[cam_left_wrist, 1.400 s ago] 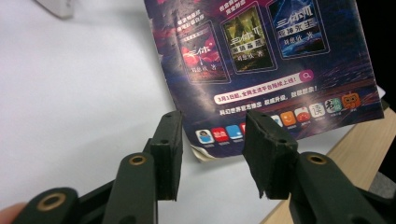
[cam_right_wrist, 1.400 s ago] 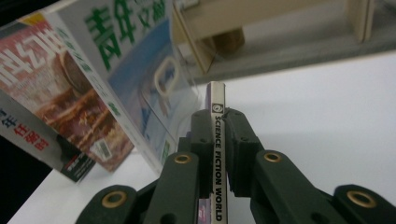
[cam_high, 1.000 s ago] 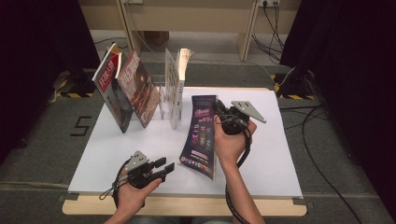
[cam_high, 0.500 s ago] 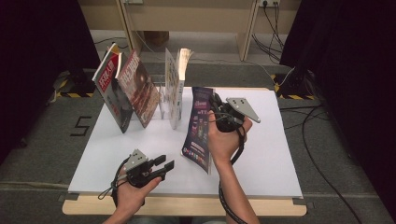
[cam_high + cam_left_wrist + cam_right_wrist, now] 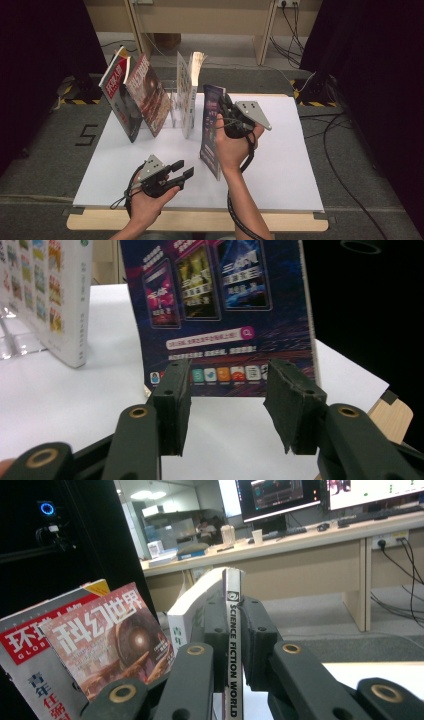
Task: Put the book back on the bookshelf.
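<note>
Tipped up a good bit more than a second back: dark blue-purple magazine with a glossy ad on its back cover (image 5: 211, 131), lying nearly flat on the white desk (image 5: 300, 165) then, now standing almost on edge. Going left to right. Far left, two red-covered magazines (image 5: 134, 97) leaning together at the back of the desk. Nearer the front, left gripper (image 5: 182, 171) empty, jaws just been widening a touch, nothing between them, hovering above the desk with its nose toward the blue-purple magazine's back cover. Next over, pale white-covered book (image 5: 186, 95) propped upright against a clear acrylic stand (image 5: 172, 102). Then the blue-purple magazine, bottom edge seemingly on the desk, just right of the pale book. Right gripper (image 5: 226, 112) clamped on its spine near the top, pads (image 5: 255, 640) squeezing either side. Roughly halfway by the looks of it: picked up and stood up, yes; slid in beside the pale book and let go, not yet.
</note>
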The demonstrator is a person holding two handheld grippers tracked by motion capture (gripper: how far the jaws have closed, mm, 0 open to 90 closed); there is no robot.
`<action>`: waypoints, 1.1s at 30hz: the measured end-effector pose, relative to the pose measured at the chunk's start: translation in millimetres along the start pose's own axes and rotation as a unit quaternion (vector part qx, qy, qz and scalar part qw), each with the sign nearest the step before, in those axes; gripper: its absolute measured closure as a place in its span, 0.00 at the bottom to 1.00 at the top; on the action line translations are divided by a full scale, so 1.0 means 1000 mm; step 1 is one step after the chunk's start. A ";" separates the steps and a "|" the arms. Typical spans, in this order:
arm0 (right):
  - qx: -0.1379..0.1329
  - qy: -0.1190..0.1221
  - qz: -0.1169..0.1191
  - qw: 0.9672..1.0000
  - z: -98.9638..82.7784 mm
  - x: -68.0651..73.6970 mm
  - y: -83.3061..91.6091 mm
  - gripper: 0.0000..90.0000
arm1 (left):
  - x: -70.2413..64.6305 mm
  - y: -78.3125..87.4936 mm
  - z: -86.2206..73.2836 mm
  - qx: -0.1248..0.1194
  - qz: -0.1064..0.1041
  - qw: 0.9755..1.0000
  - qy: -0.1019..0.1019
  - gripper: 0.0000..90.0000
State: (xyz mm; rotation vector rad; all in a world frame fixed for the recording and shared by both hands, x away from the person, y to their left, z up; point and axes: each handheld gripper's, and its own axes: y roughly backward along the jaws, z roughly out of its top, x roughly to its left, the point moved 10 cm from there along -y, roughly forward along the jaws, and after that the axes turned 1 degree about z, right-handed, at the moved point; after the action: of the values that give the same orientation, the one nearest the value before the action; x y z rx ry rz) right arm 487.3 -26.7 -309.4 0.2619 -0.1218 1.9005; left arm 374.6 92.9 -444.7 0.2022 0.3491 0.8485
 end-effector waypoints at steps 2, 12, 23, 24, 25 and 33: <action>-0.007 0.003 -0.001 1.000 0.003 0.001 0.000 0.93 | -0.002 -0.002 0.003 -0.004 0.001 1.000 -0.004 0.57; -0.023 0.006 -0.006 1.000 0.008 0.007 -0.003 0.93 | -0.008 -0.010 0.015 -0.017 0.006 1.000 -0.017 0.55; -0.023 0.007 -0.002 1.000 0.004 0.017 -0.008 0.93 | -0.016 -0.020 0.028 -0.028 0.007 0.999 -0.032 0.54; -0.022 0.007 -0.002 1.000 0.004 0.019 -0.008 0.93 | -0.016 -0.021 0.028 -0.028 0.007 0.999 -0.032 0.54; -0.023 0.008 -0.002 1.000 0.004 0.020 -0.008 0.93 | -0.016 -0.022 0.028 -0.027 0.007 0.999 -0.033 0.54; -0.023 0.010 -0.003 1.000 0.002 0.025 -0.010 0.93 | -0.016 -0.029 0.033 -0.028 0.009 0.999 -0.036 0.53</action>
State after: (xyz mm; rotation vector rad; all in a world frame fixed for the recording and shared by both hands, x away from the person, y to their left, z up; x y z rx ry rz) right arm 488.9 -0.4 -301.8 0.2111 -0.1510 1.8916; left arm 397.6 60.6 -419.5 0.1838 0.2556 0.8649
